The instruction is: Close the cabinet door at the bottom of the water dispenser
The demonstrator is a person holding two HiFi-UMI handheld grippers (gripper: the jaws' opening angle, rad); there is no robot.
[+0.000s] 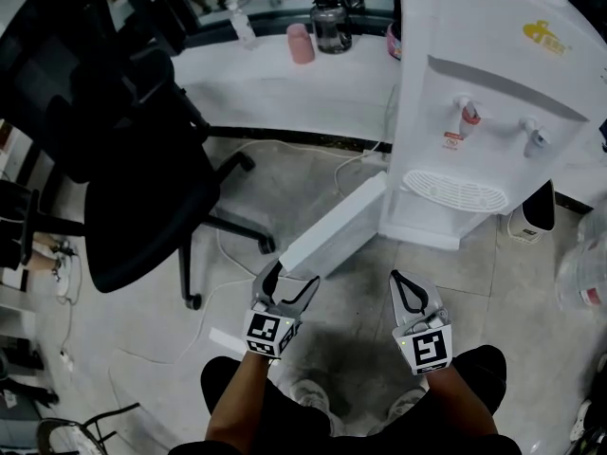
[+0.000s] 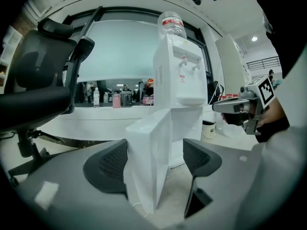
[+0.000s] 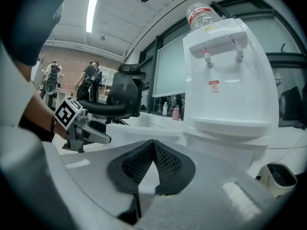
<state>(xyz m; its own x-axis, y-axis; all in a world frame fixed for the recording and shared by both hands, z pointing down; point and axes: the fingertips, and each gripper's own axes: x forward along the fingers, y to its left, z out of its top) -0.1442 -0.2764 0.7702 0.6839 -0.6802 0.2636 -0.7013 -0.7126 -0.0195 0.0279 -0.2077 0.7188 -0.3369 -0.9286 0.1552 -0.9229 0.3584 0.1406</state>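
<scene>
The cabinet door (image 1: 337, 226) stands wide open, unclosed; left tool (image 1: 291, 275) gapes astride its near edge, right tool (image 1: 404, 285) closed, empty

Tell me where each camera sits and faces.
Head view: on the person's head, facing steeply down at the water dispenser and its open cabinet door; forearms, left gripper, right gripper show.
Left gripper view: on that gripper, facing the door's edge between its open jaws; right gripper at right.
Right gripper view: on that gripper, facing the dispenser past shut jaws; left gripper at left.
Shared: both gripper views show the dispenser and the office chair.
</scene>
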